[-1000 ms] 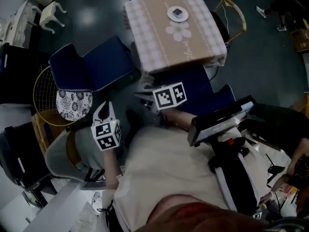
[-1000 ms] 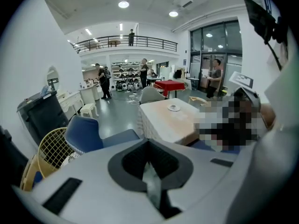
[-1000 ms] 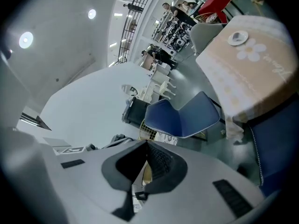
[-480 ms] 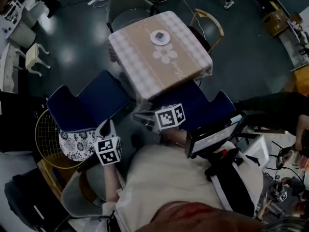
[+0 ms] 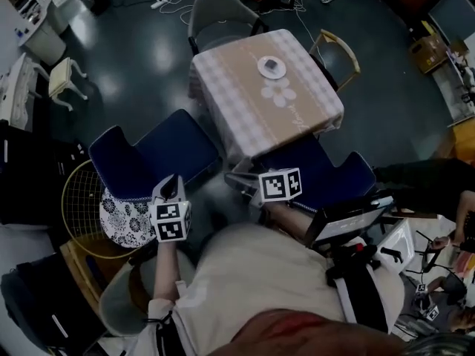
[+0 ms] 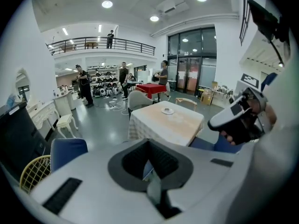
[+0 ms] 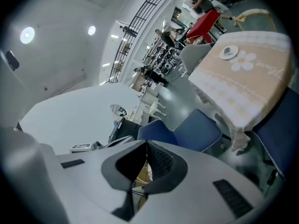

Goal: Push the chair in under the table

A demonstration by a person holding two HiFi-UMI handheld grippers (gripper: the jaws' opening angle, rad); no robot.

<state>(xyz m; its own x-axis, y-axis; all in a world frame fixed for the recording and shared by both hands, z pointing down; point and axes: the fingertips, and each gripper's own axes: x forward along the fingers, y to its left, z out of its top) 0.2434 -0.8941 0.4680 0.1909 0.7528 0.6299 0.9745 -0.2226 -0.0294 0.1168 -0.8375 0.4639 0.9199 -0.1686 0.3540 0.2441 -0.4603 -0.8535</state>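
A table (image 5: 245,106) with a checked cloth and a small plate (image 5: 272,67) stands ahead of me. One blue chair (image 5: 159,150) stands off its left corner, pulled away and angled. A second blue chair (image 5: 326,175) sits at the near side, its seat partly under the cloth. My left gripper (image 5: 170,188) is shut and empty, hovering by the left chair's near edge. My right gripper (image 5: 237,178) is shut and empty too, between the two chairs below the table's near corner. The left gripper view shows the table (image 6: 168,122) and my right gripper (image 6: 238,118). In the right gripper view I see the left chair (image 7: 187,132).
A grey chair (image 5: 219,17) stands at the table's far side and a wooden one (image 5: 338,50) at its right. A wire basket (image 5: 78,199) with a patterned cloth (image 5: 122,217) sits left of the blue chair. People stand far back in the room (image 6: 84,85).
Both grippers have drifted right and slightly down in the head view, still shut. The view itself has swung, so the table and chairs have shifted across the picture.
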